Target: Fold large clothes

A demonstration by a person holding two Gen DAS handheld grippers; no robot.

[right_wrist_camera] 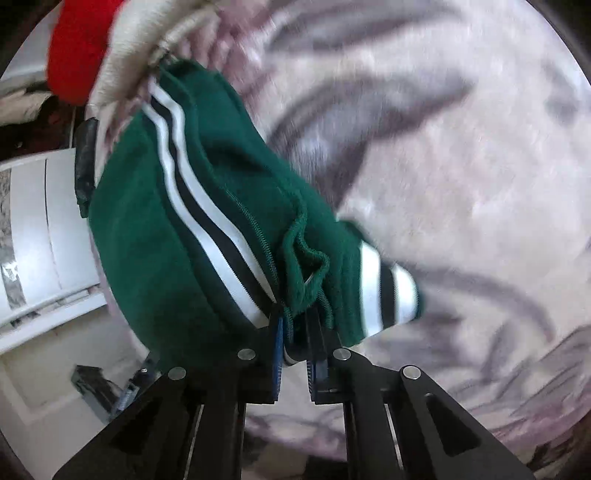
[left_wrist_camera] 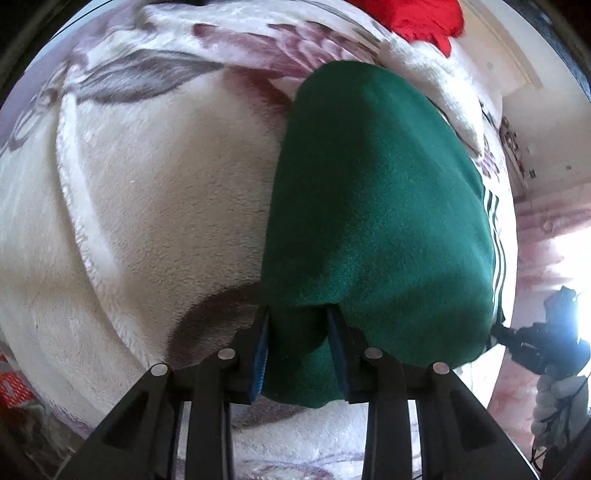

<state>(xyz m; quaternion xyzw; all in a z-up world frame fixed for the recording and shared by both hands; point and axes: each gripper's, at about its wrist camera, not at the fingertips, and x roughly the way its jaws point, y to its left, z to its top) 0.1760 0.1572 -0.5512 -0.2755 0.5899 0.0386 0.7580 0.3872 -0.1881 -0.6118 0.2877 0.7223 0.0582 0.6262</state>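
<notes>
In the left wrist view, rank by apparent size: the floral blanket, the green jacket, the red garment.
1. Floral blanket: fills most of the frame.
2. Green jacket: large, but it hangs close to the camera from the left claw, so nearness inflates it.
3. Red garment: small, far, cut off by the frame edge.

Blanket (right_wrist_camera: 461,184) motion-blurred in right view, red garment (left_wrist_camera: 413,18) cut by top edge, left tongs (left_wrist_camera: 299,332) tips under green fabric (left_wrist_camera: 369,221)
</notes>
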